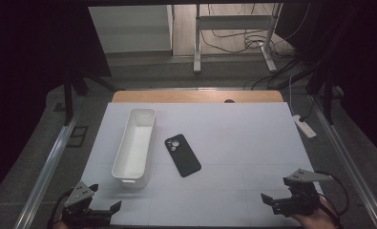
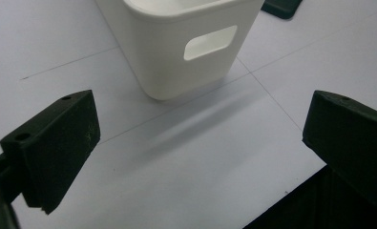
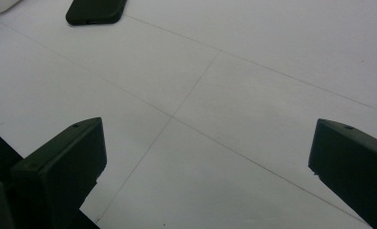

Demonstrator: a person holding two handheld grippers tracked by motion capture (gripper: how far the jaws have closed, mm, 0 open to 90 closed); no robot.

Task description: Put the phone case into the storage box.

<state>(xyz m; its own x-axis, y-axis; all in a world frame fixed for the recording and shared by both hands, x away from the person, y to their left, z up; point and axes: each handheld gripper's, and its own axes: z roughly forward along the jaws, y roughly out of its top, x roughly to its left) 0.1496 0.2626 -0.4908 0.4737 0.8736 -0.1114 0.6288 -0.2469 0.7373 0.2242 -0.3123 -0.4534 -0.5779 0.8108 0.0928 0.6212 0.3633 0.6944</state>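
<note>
Fingers (image 2: 57, 148) of the left gripper (image 1: 102, 199) spread wide, released, nothing between them, just bare white tabletop (image 1: 234, 143). Likewise wide apart and empty on the right gripper (image 1: 277, 188), fingers (image 3: 64, 167) over the white sheet near its front right corner. Left gripper low at the front left corner, pointed toward the near end of a white bin (image 1: 134, 145). Bin long and narrow, upright, open at the top, empty as far as seen from above, with an oval handle cutout (image 2: 210, 42) in the end wall facing the left gripper. Close to that gripper but apart from it. Black phone (image 1: 182, 155) lying flat, camera side up, just beside the bin on its right, not touching it. Well apart from the right gripper, its near end showing far off in the right gripper view (image 3: 96, 12).
</note>
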